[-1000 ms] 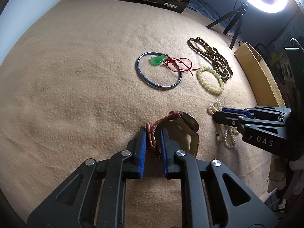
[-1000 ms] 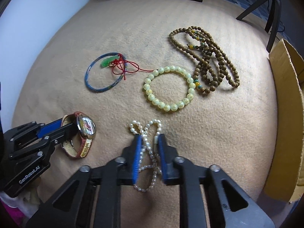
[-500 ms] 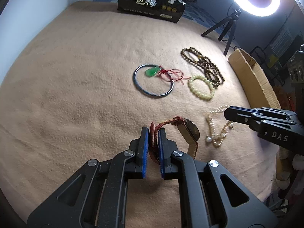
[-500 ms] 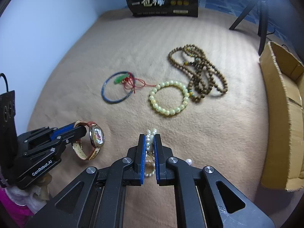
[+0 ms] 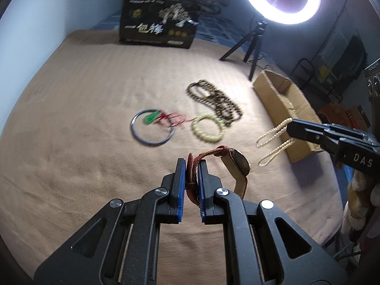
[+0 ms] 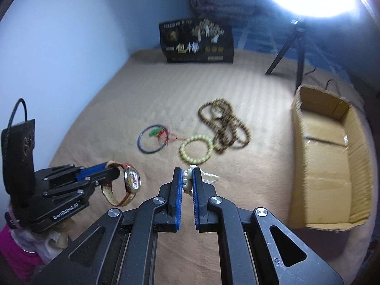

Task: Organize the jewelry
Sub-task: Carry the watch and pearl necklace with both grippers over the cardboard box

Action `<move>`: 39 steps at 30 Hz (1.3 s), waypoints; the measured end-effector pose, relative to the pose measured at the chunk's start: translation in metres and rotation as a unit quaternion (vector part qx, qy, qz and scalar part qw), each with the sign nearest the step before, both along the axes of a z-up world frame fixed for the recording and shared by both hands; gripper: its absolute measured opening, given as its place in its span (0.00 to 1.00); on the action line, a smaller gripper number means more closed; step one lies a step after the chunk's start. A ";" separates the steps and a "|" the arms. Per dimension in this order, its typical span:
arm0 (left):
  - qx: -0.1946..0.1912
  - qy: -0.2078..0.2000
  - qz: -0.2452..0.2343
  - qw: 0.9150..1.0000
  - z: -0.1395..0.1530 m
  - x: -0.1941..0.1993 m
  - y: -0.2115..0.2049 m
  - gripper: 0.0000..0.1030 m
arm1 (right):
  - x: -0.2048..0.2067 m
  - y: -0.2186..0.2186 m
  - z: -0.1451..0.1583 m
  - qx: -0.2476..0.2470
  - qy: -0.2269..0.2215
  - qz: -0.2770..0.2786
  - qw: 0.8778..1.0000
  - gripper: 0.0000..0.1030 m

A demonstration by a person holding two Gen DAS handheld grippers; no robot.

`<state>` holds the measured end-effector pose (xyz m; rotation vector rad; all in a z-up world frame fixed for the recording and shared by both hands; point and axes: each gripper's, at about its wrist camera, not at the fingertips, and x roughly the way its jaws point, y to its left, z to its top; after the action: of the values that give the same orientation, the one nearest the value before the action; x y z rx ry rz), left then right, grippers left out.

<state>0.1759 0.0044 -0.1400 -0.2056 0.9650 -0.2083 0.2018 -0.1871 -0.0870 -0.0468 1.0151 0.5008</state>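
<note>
Two grips on: left gripper point(image 5: 190, 166) pinches wristwatch point(image 5: 234, 166) by its red strap, right gripper point(image 6: 187, 178) pinches pearl strand point(image 6: 190, 178), both off the blanket point(image 6: 147, 95), so carry w/o swinging to cardboard box point(image 6: 330, 156) at right, then release low inside.

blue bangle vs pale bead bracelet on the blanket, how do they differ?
The blue bangle is a thin, smooth, dark hoop; the pale bead bracelet is a thicker ring of round cream beads. The bangle has a green pendant on red cord lying across it; the bracelet has nothing on it. Both lie flat, ungripped.
</note>
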 end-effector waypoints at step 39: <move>-0.008 -0.023 -0.126 0.992 0.022 0.128 -0.201 0.08 | 0.033 -0.194 0.016 -0.018 -0.041 -0.142 0.989 0.06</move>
<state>0.3044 -0.1962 -0.1182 -0.0923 0.9416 -0.4518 0.2351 -0.3808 -0.0712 0.0435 0.9316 0.2183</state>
